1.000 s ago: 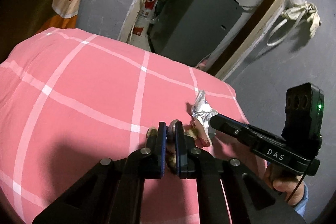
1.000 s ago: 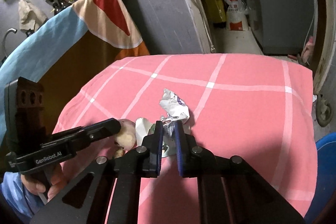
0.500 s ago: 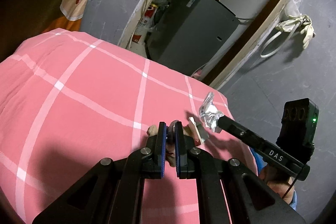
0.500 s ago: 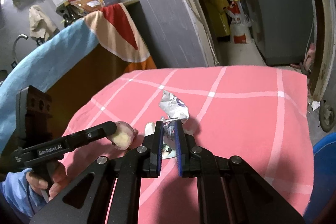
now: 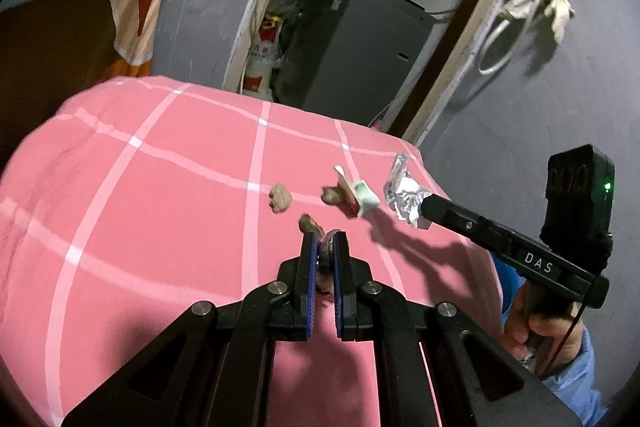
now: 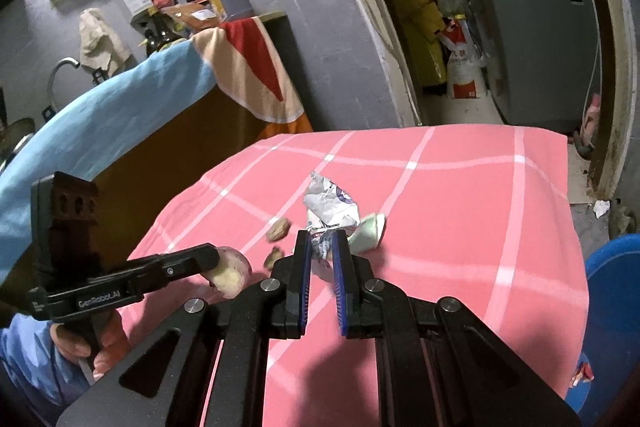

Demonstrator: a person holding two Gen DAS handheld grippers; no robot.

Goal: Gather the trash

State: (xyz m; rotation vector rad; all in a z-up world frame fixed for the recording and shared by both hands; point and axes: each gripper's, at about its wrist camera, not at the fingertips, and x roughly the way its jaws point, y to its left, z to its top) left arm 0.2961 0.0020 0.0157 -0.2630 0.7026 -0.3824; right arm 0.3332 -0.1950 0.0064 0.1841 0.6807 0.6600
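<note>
Here, crumpled silver foil wrapper [image 6: 329, 213] clamped in right gripper [image 6: 322, 247], pale peel chunk [image 6: 230, 273] pinched in left gripper [image 5: 325, 254]; both now lifted off the pink cloth [image 5: 168, 187].

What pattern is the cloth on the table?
Pink cloth with a wide grid of white stripes; clearest in the left wrist view.
</note>
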